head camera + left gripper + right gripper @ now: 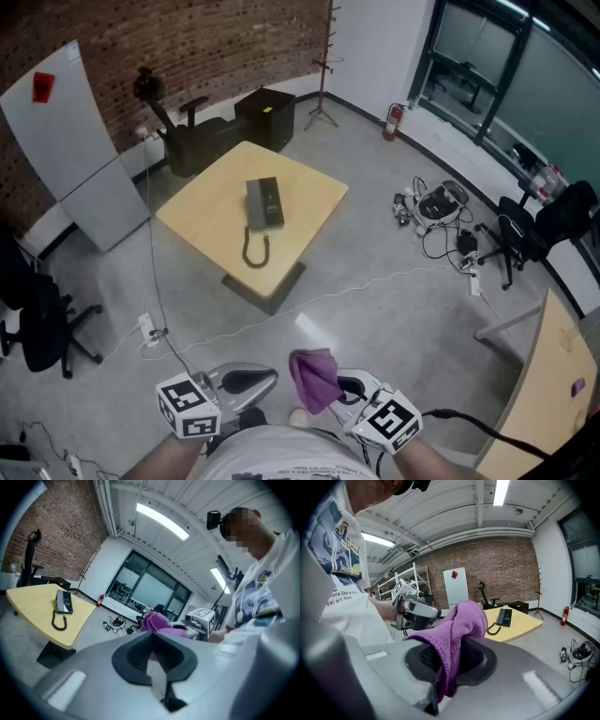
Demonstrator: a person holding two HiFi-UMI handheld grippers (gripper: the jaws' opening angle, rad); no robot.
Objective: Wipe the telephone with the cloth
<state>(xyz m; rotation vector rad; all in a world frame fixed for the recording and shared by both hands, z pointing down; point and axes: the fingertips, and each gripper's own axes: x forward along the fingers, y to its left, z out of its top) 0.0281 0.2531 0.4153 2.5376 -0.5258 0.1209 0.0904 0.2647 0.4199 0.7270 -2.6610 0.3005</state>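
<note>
**Item 1: surface (211,220).** Pale yellow top on a dark base, standing on the grey floor. All places below are given from it.

**Item 2: telephone (264,202).** Dark desk set lying flat near the middle of the surface. Its coiled cord (255,251) loops toward the edge nearest the person. It also shows in the left gripper view (63,603) and the right gripper view (505,617).

**Item 3: dark case (265,117).** On the floor just beyond the far corner of the surface, lid down. Contents cannot be told.

**Item 4: cloth (315,377).** Purple and bunched, held well apart from the surface on the person's side. It touches neither the surface nor the telephone.

**Item 5: right gripper (349,386).** Held low and close to the person's body, tipped a little downward and aimed toward the surface. Its fingers (478,656) are clenched on the cloth (457,630), which stands up in a fold above them and trails below.

**Item 6: left gripper (246,382).** Just beside the right gripper, equally far from the surface and nearly level. Its fingers (136,656) are closed together with nothing between them.
</note>
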